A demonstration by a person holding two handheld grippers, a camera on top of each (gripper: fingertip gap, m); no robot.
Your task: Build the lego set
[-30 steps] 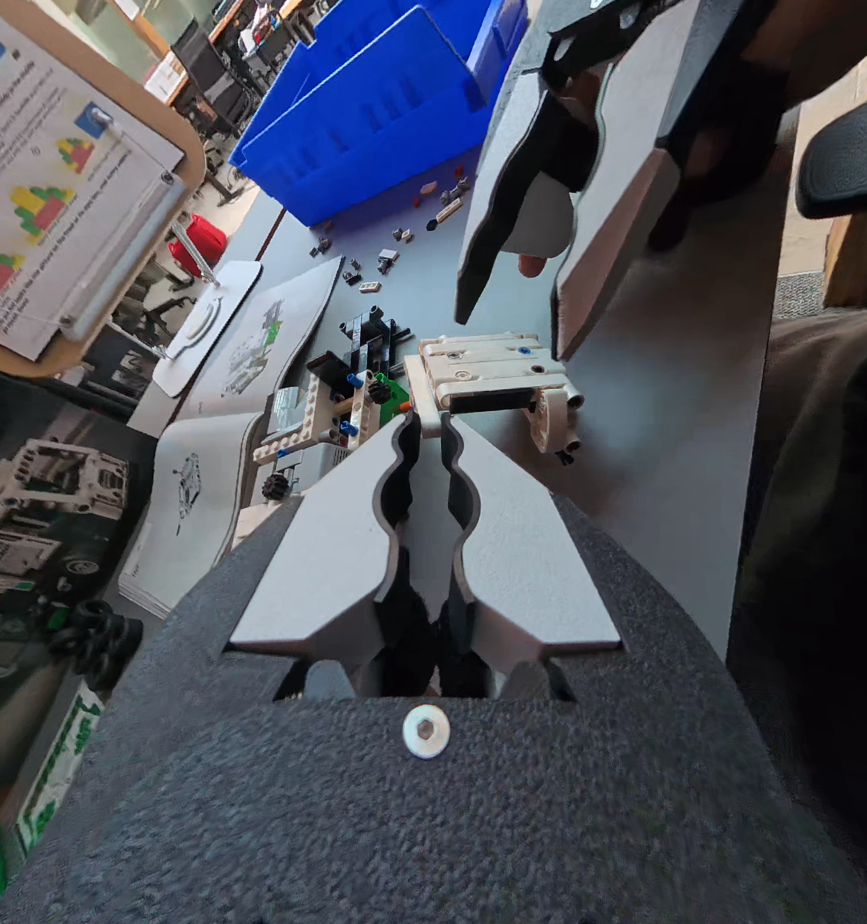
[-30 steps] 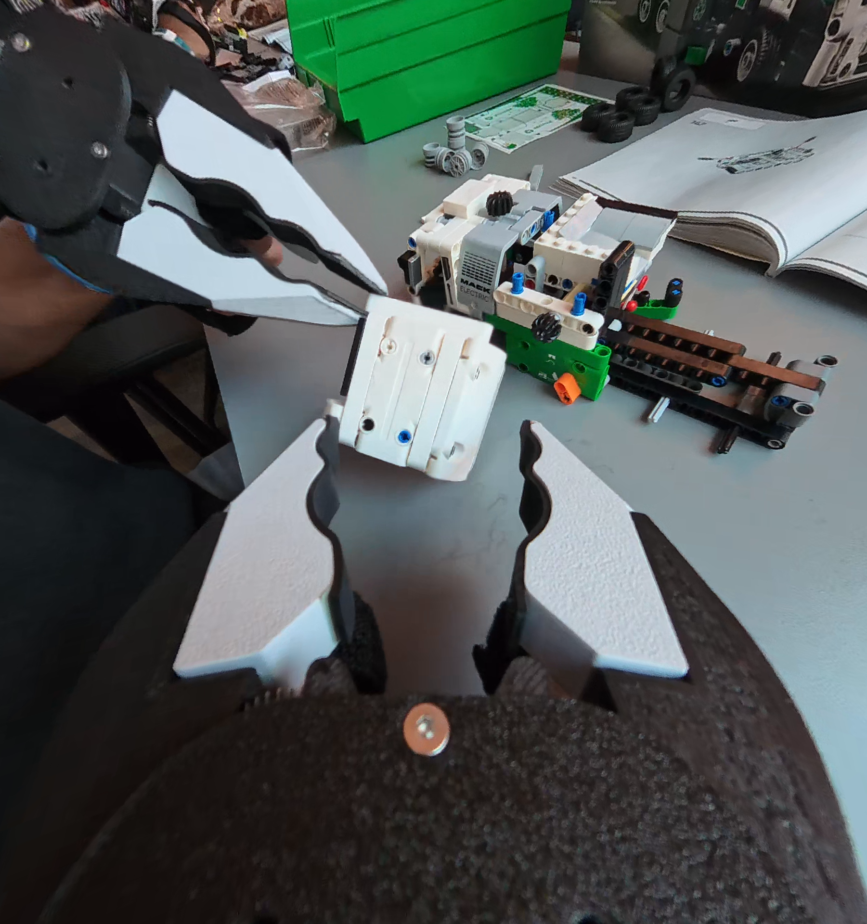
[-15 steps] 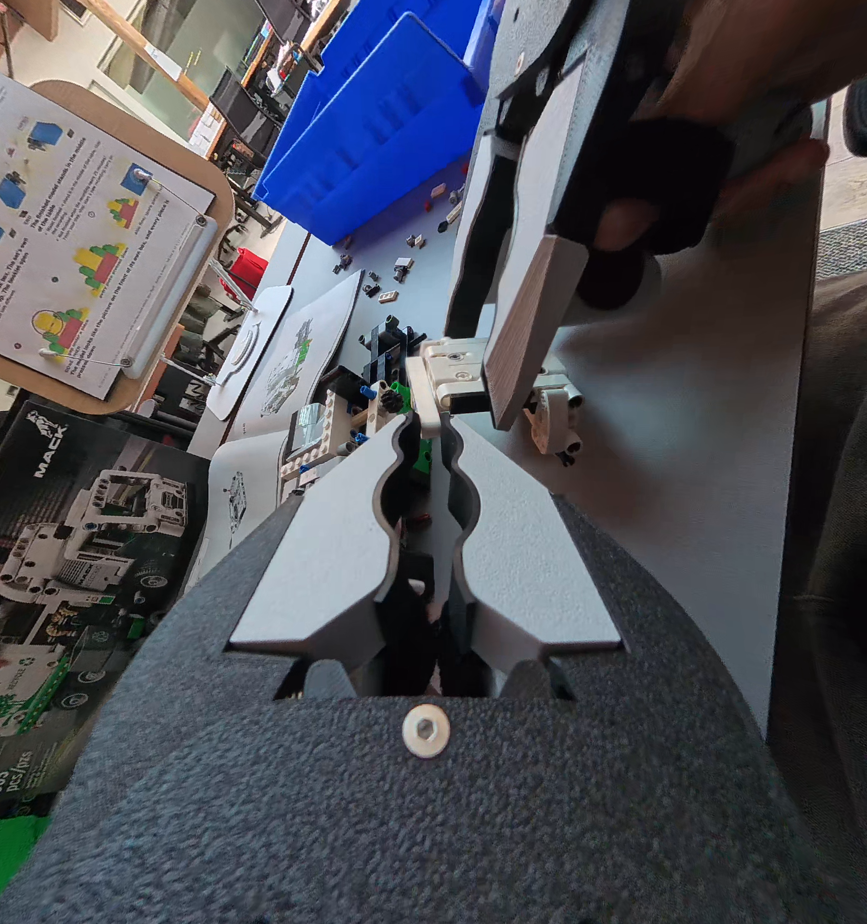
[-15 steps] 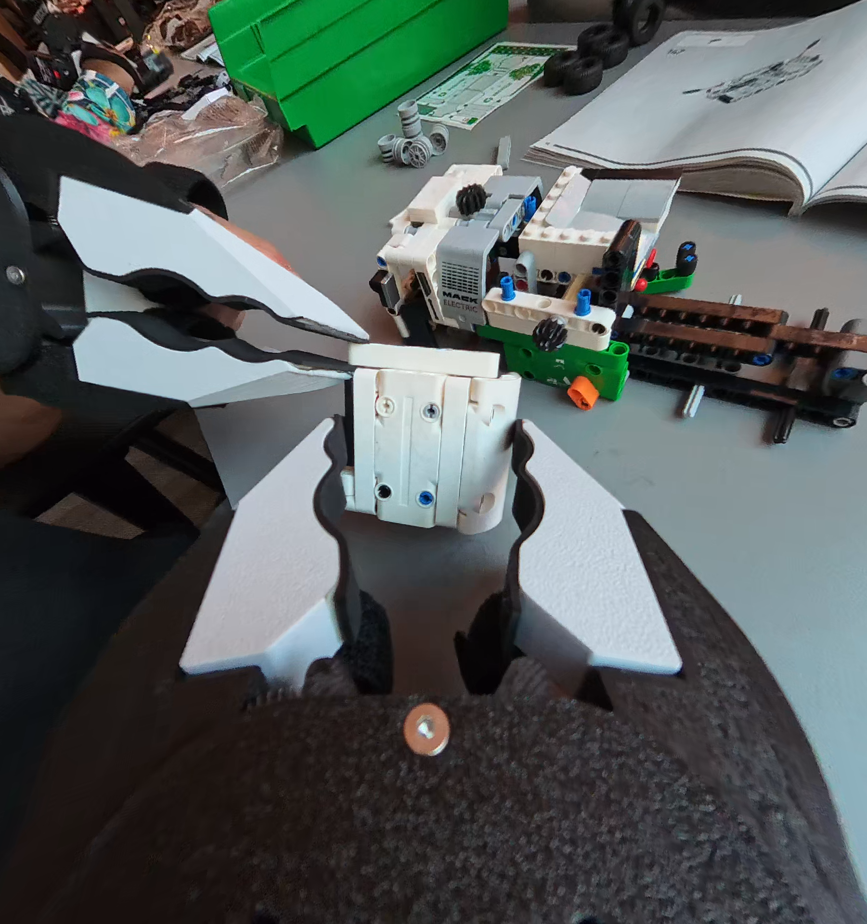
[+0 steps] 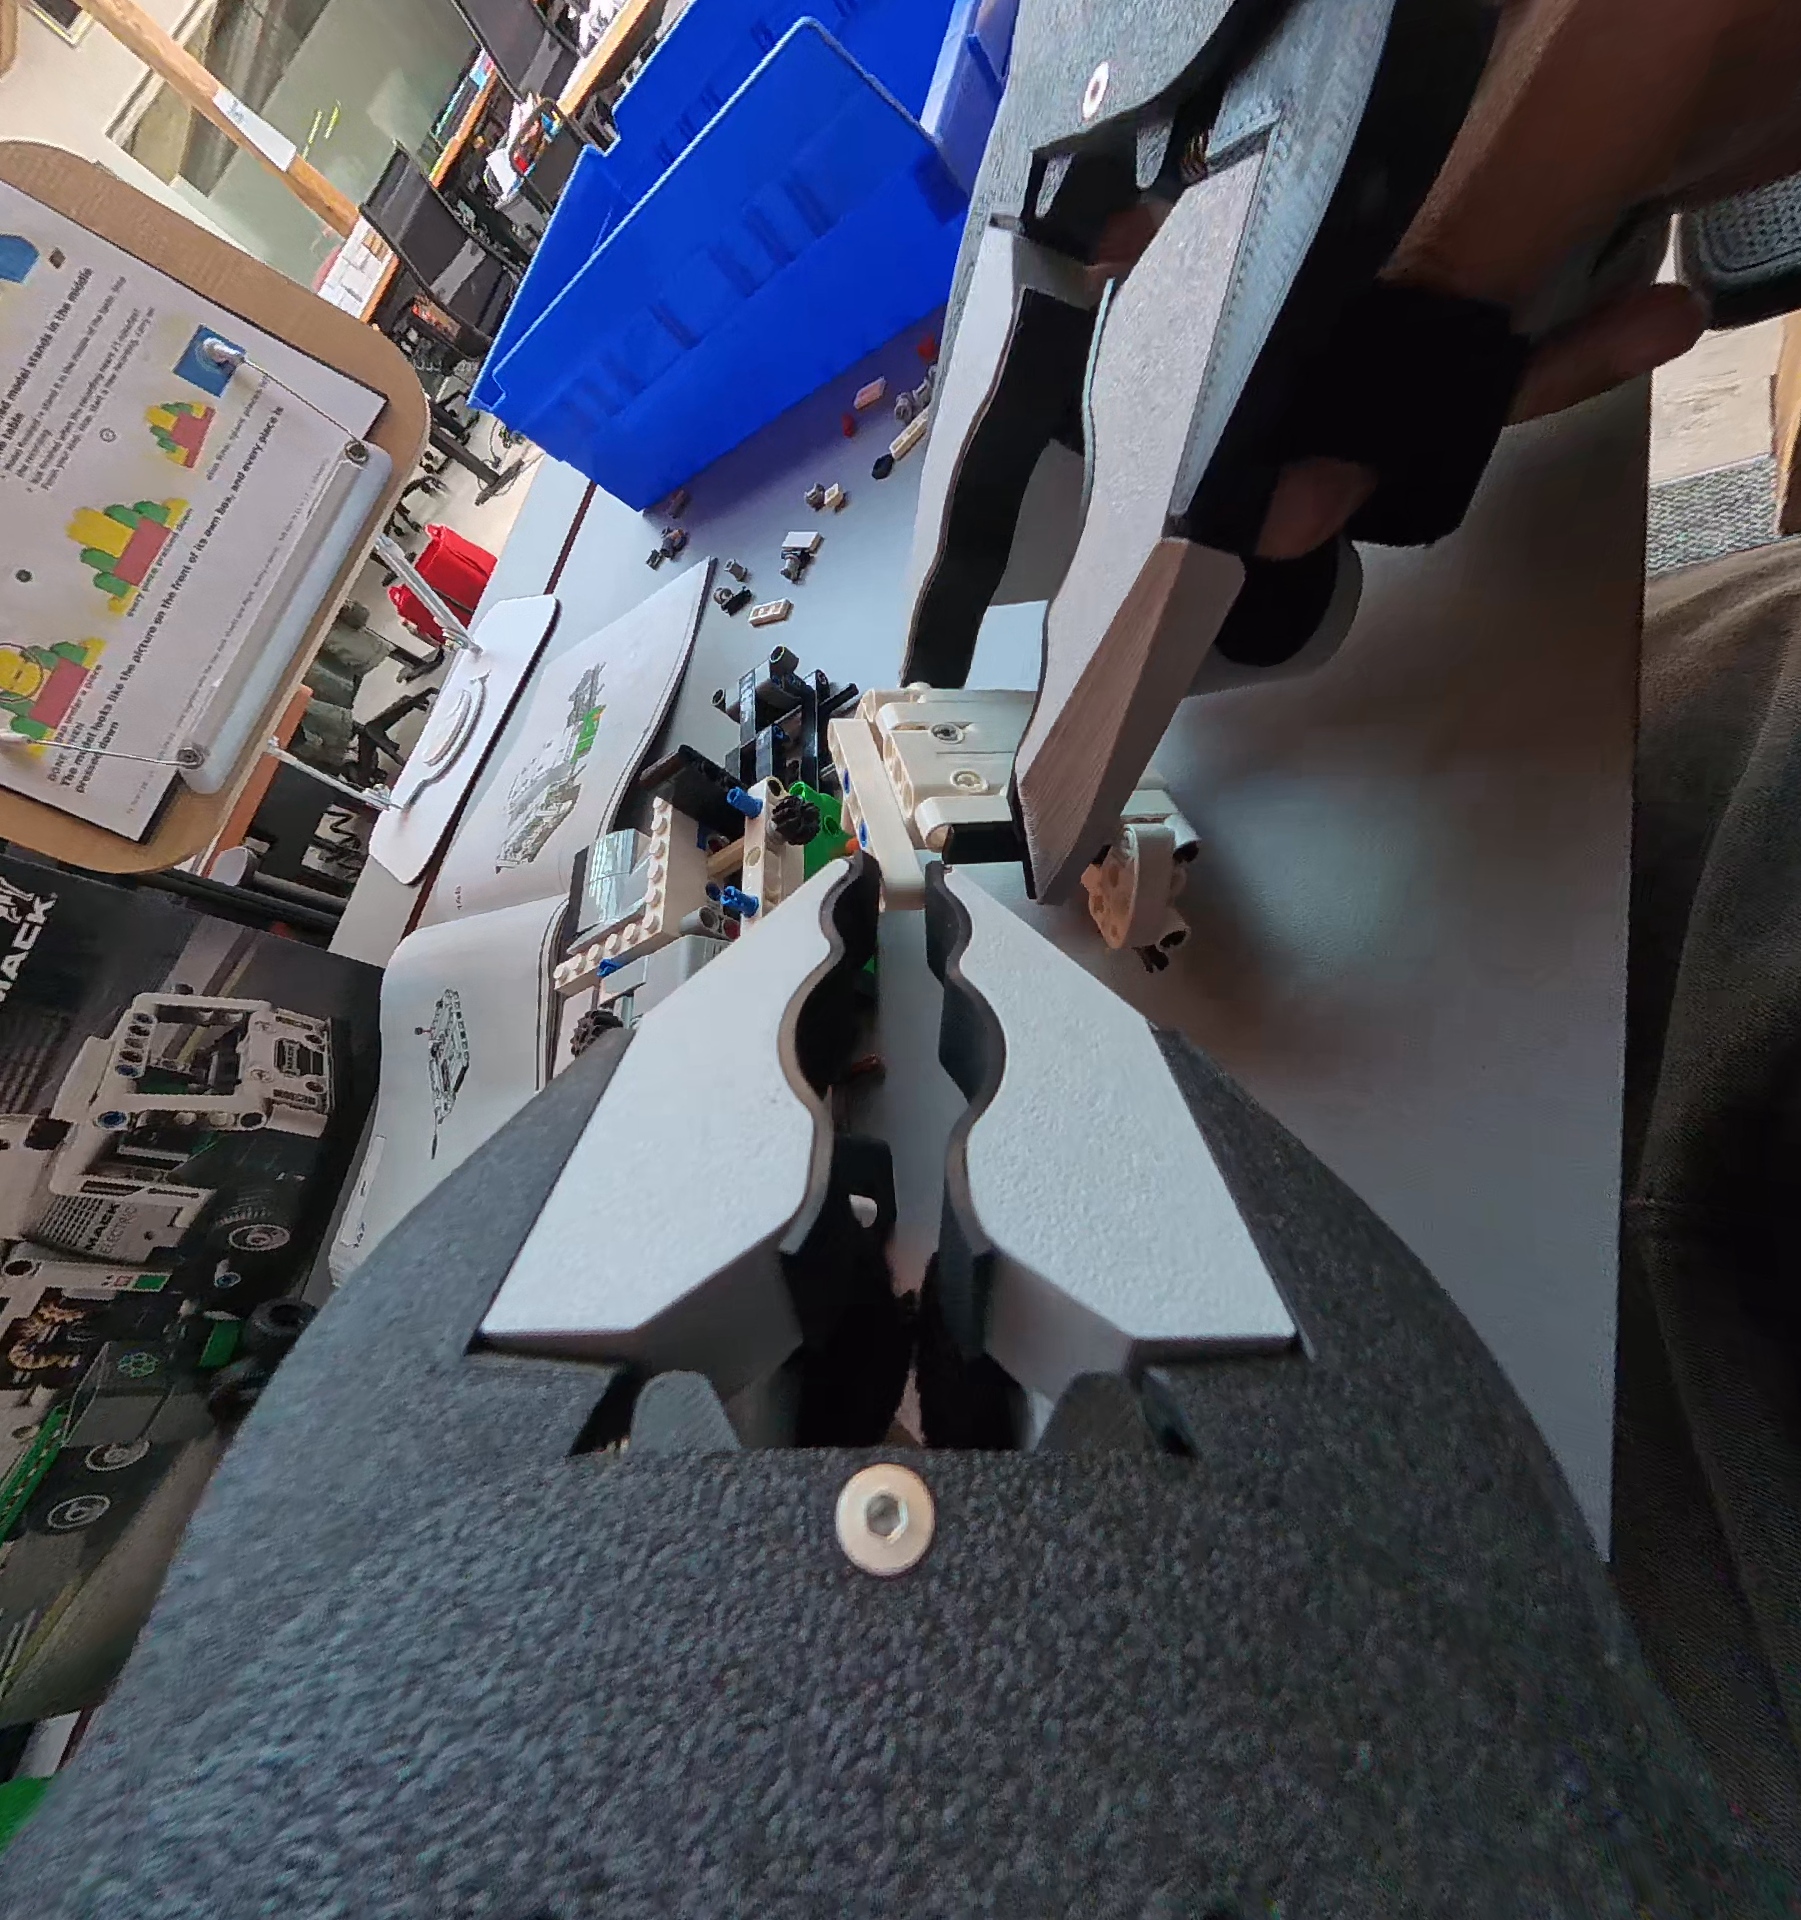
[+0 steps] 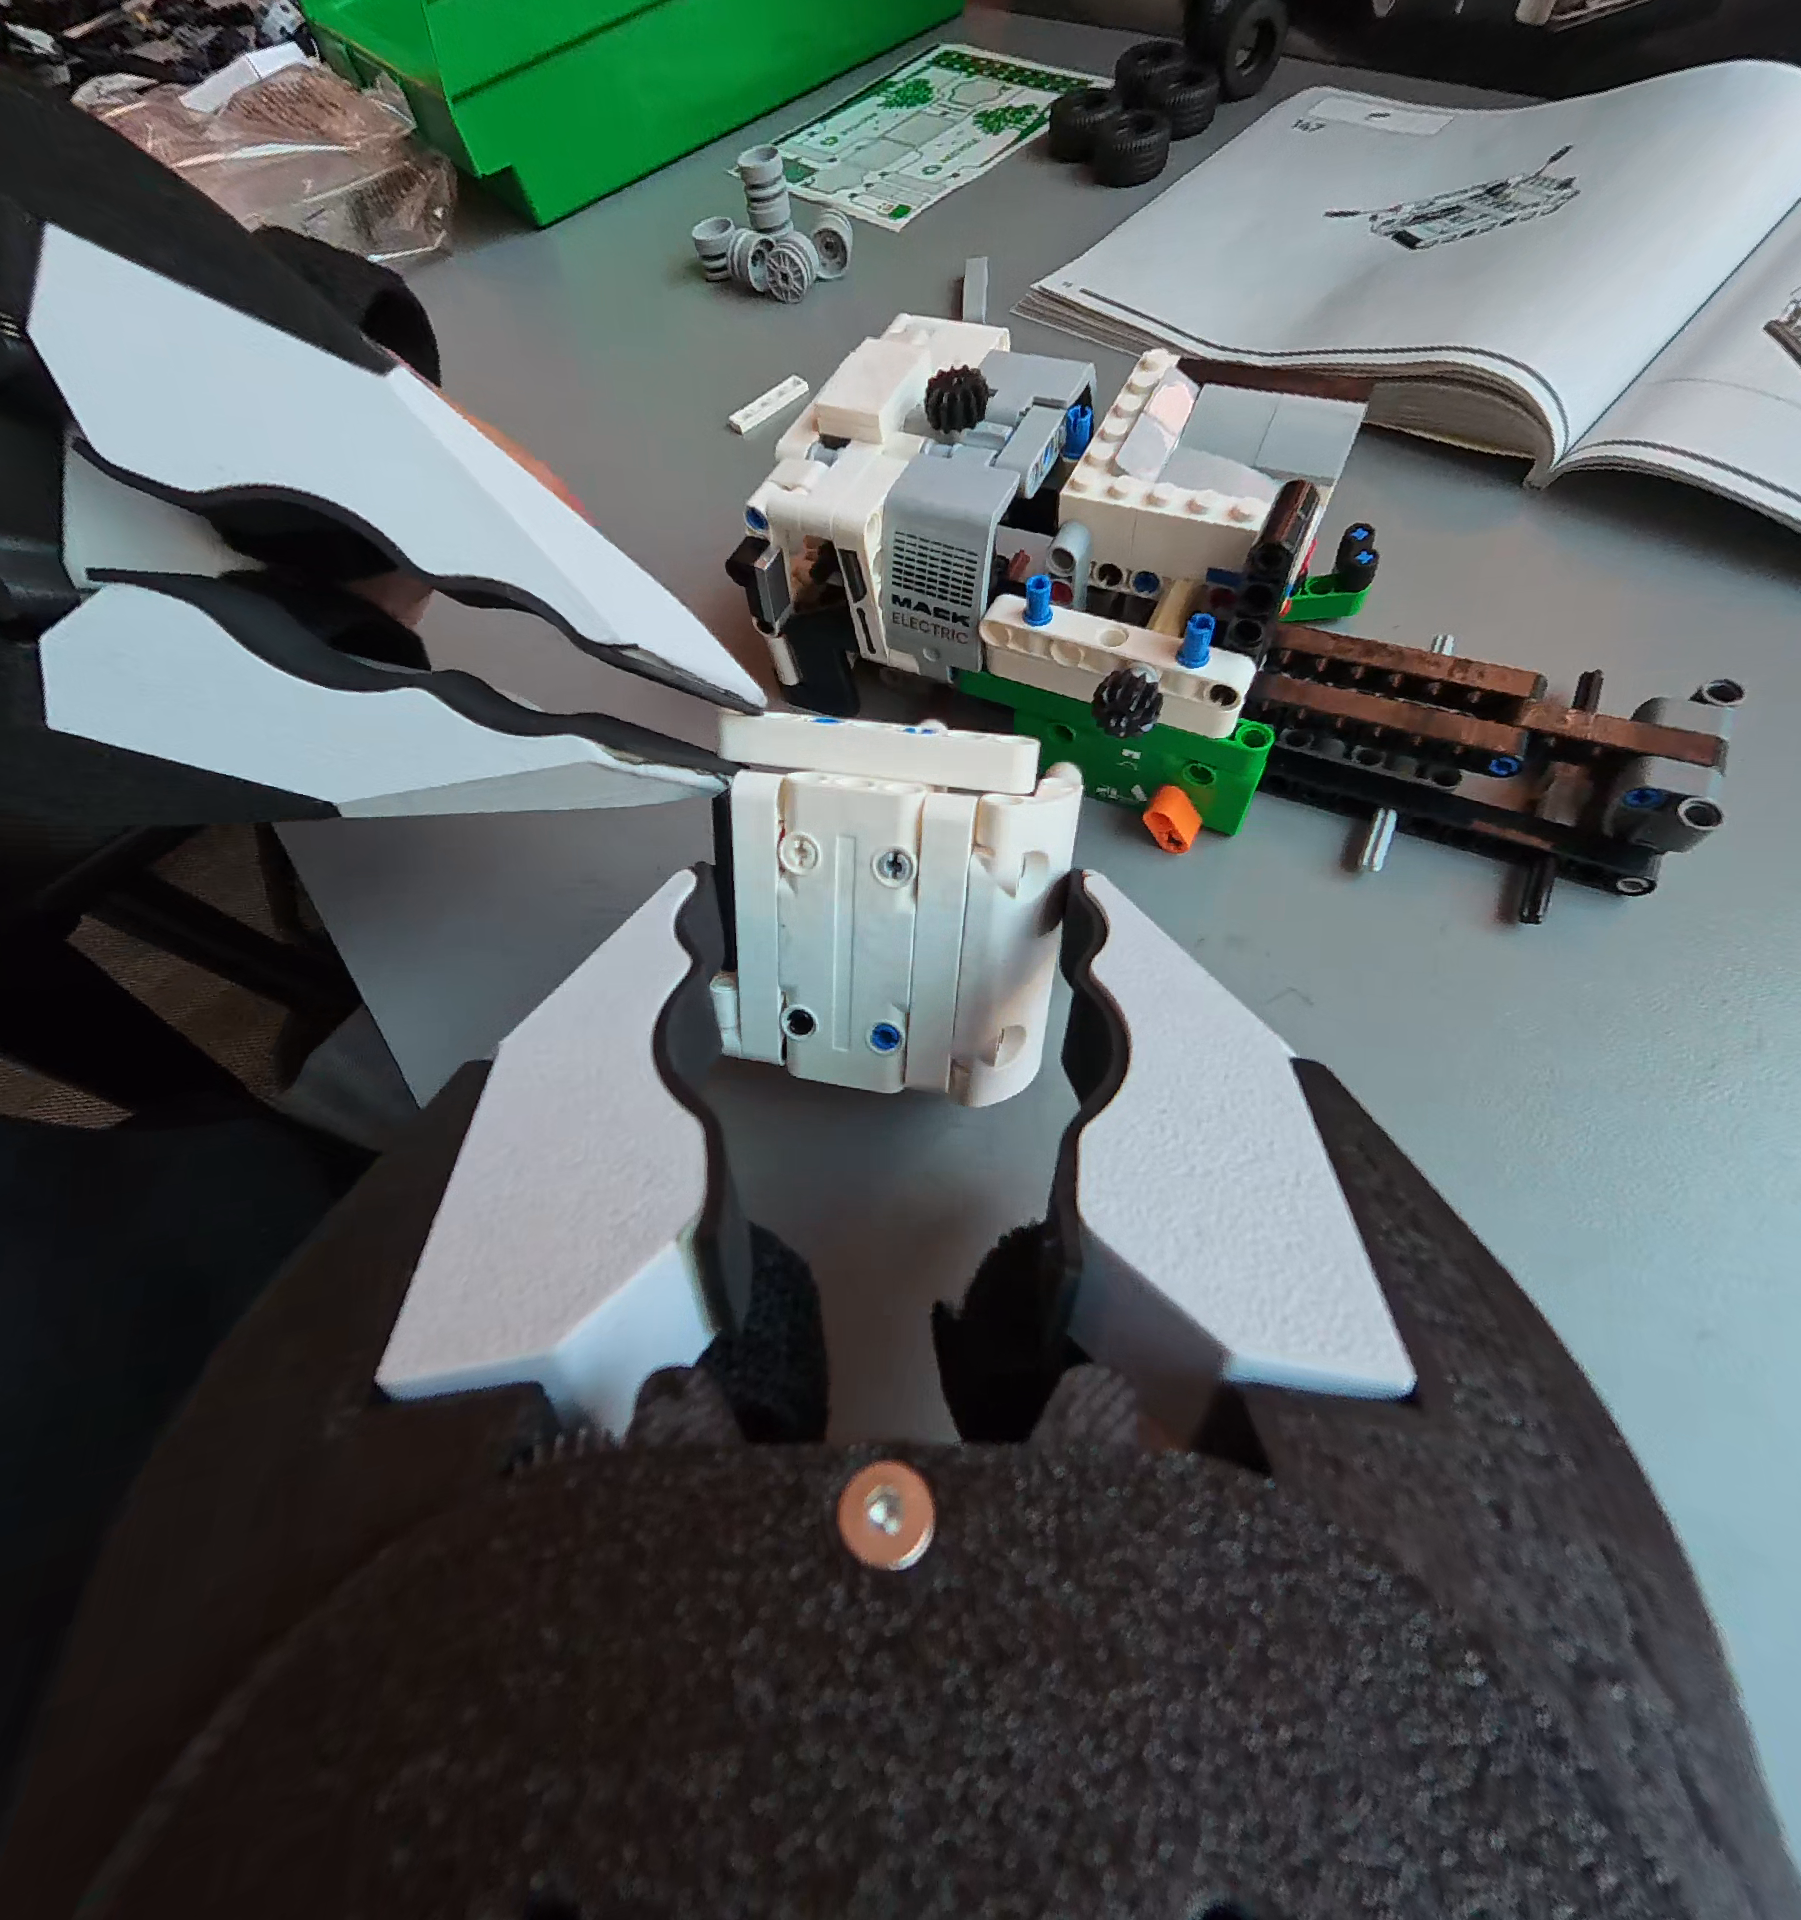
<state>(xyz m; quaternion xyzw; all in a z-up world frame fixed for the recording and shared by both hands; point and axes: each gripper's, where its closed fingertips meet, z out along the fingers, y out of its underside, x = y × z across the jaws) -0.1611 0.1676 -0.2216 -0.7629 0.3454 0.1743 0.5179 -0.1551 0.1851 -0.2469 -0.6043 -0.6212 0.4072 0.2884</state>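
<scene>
Between the right hand-held gripper (image 6: 880, 935) fingers at frame centre sits the white brick sub-assembly (image 6: 891, 935), now clamped; earlier they stood apart. Left hand-held gripper (image 6: 740, 743) pinches its top white beam (image 6: 880, 750). Behind: part-built white-and-green truck (image 6: 1031, 582), open instruction booklet (image 6: 1395, 260) on grey counter (image 6: 1395, 1039).

Blue bins (image 5: 730, 291) stand at the table's (image 5: 1395, 935) far end; a clipboard (image 5: 148, 499) with a sheet stands left.
</scene>
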